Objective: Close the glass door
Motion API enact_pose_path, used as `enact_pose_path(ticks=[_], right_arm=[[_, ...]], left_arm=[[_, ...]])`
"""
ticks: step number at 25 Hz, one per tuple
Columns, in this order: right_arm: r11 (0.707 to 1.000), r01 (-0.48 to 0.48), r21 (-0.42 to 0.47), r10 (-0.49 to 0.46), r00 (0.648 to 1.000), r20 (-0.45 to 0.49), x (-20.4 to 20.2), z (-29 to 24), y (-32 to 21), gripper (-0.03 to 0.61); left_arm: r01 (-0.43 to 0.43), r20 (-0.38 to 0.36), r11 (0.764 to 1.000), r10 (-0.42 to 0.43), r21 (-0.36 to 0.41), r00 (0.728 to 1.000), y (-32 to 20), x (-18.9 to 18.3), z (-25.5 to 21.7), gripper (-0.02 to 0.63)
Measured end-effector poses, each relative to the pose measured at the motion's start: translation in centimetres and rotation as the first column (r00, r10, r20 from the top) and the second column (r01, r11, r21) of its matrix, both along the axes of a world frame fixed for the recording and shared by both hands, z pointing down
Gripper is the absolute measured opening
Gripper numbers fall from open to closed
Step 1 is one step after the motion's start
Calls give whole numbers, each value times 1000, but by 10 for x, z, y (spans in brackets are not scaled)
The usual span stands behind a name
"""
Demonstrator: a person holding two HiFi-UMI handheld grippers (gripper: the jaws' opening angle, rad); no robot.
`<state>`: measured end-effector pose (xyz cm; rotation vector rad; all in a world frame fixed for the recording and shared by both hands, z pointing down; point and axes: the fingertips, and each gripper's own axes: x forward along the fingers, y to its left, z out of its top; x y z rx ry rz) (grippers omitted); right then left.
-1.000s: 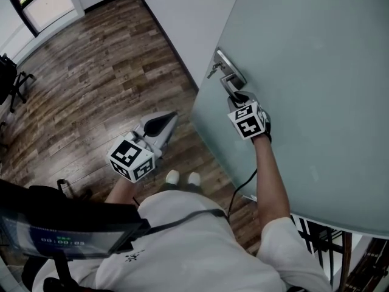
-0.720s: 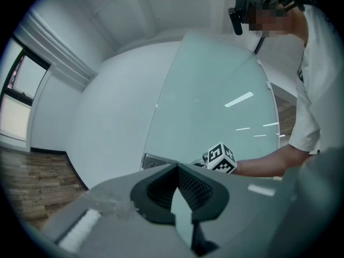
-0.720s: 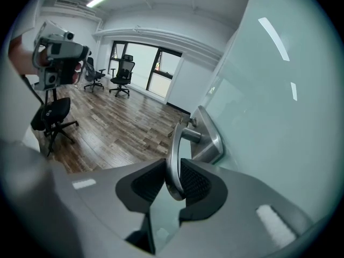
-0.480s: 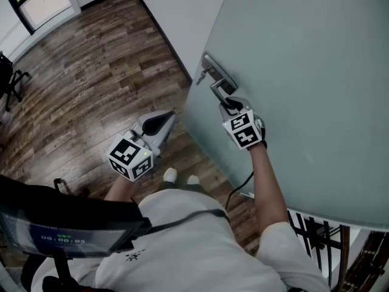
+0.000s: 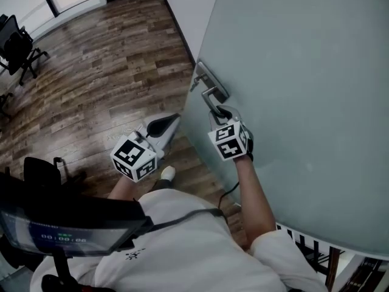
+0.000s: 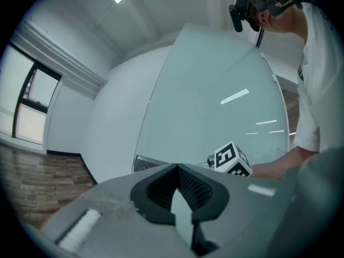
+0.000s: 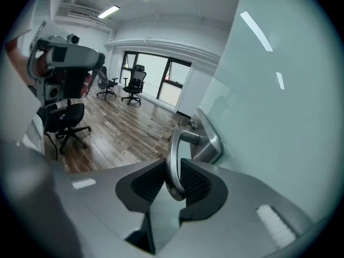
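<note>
Head view, K: your right gripper (image 5: pixel 221 113) is on the lever handle (image 5: pixel 209 98) of the glass door (image 5: pixel 304 66). The door stands ajar at your right, with its free edge out from the white wall (image 5: pixel 182 5).
M: Your left gripper (image 5: pixel 172 120) hangs over the wood floor (image 5: pixel 91 66), just beside that free edge and not touching it. My read: if the door swings that way, that's your pinch point. Get it clear first.

Left gripper view, K: its jaws meet at the tips with nothing between them. It's idle and pointed at the door face. You can see the right gripper past it.
M: Agreed, no job for it here. The only risk is that it sits in the door's path.

Right gripper view, K: the jaws are partly apart and clamped across the lever, pads (image 7: pixel 196 183) on either side, close to the lever's free end.
M: That's the weak spot. It's smooth round metal gripped near the tip. Pull at an angle and I'd expect the pads to slide off the end. Then the door coasts on its own.
K: Also, if you lean down on the lever it may rotate under you. Keep the force in line with the swing.
M: Go slow over the last stretch. Heavy glass with speed on it could slam.
</note>
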<state>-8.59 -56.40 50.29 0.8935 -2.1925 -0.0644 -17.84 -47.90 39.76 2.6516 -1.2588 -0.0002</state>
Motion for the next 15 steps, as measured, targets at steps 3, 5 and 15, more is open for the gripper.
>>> enact_pose_path(ticks=[3,5,15], right_arm=[[1000,23,3,-23,1000,3,1,3,0,92],[999,42,18,-42,999,5,-4,3,14,92],[991,127,28,-129,989,73,-39,-32,53,91]], left_arm=[[56,7,998,-56,-6,998,7,16,1,3],[92,10,996,-92,-4,996,25,18,2,3],[292,33,957,-291,-6,956,103,26,-20,3]])
